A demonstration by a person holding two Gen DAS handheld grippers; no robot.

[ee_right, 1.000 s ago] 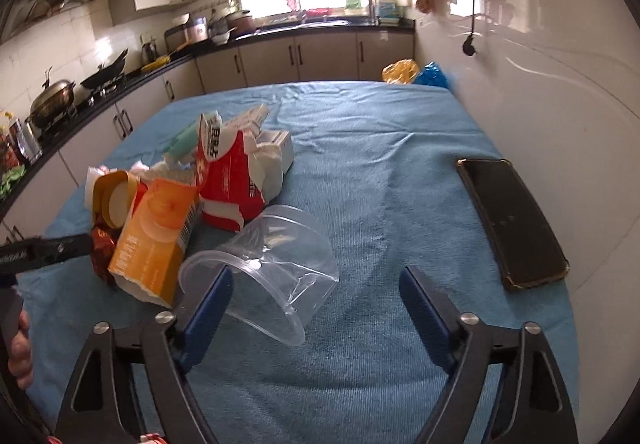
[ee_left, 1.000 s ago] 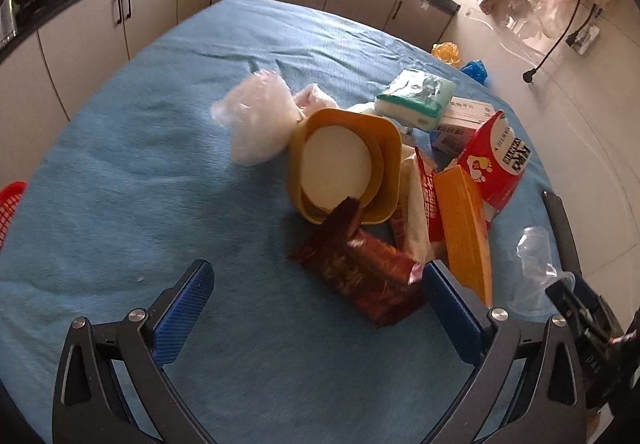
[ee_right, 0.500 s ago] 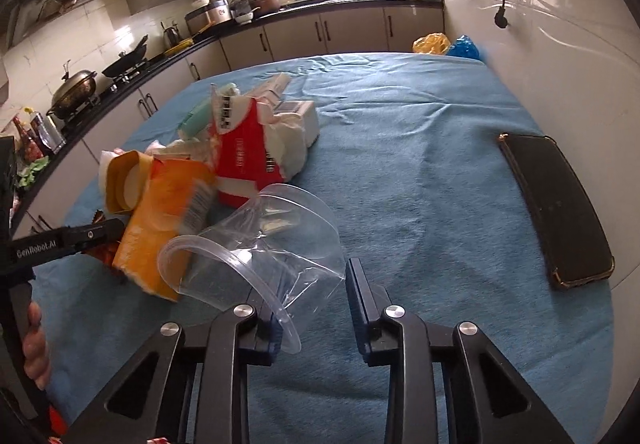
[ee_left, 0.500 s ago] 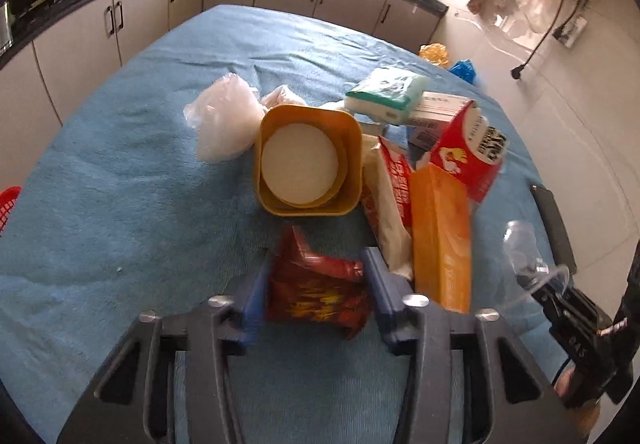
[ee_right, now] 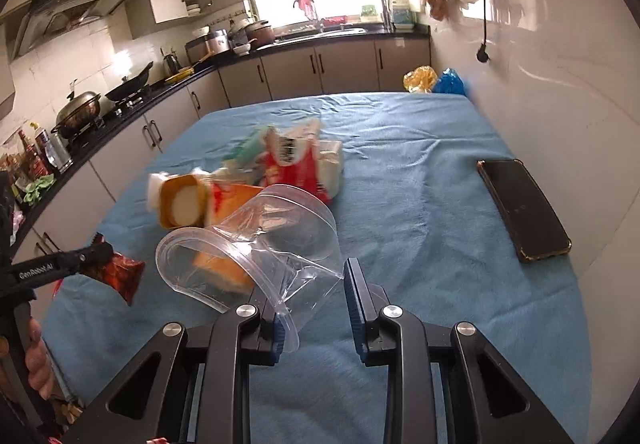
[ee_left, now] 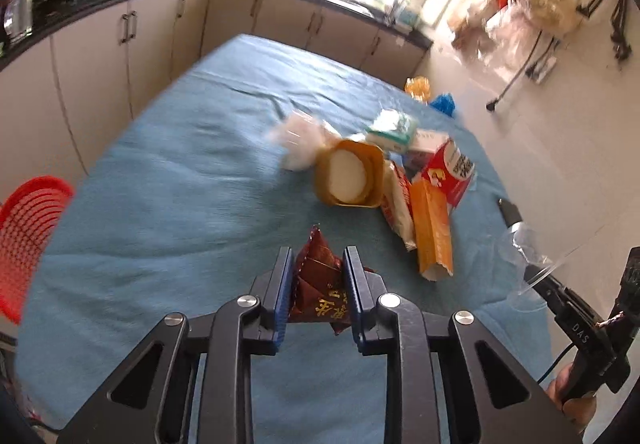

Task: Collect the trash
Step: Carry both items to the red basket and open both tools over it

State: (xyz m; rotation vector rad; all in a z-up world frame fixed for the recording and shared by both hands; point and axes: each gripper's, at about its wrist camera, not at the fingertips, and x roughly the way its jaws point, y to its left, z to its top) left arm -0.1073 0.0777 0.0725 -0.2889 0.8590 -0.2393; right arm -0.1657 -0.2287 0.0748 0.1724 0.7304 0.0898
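Trash on the blue cloth table (ee_left: 180,203) is being gathered piece by piece, and two pieces are in hand now. One dark red snack wrapper (ee_left: 318,286) is clamped between the closed fingers of the left gripper (ee_left: 316,276), lifted clear of the cloth; its pointed end sticks up and away along the fingers. In the right wrist view the same wrapper hangs at the near left edge. A crushed clear plastic cup (ee_right: 256,244) is held by the right gripper (ee_right: 314,286), though the jaws stand visibly apart and only the left pad seems to pinch the cup wall, so the hold looks thin.

What remains is a heap (ee_left: 392,179) at mid table: a yellow tub, an orange carton (ee_left: 432,228), a red and white packet and a white bag. A black phone (ee_right: 522,207) lies on the right side, well apart from the heap.

A red basket (ee_left: 28,240) shows at the near left edge of the table, below the cloth's level. If that is the bin, it lies to the left of the left gripper, which is the nearer one; the wrapper should swing left and down over its rim. The right gripper, farther off, must cross the near edge of the table to reach it
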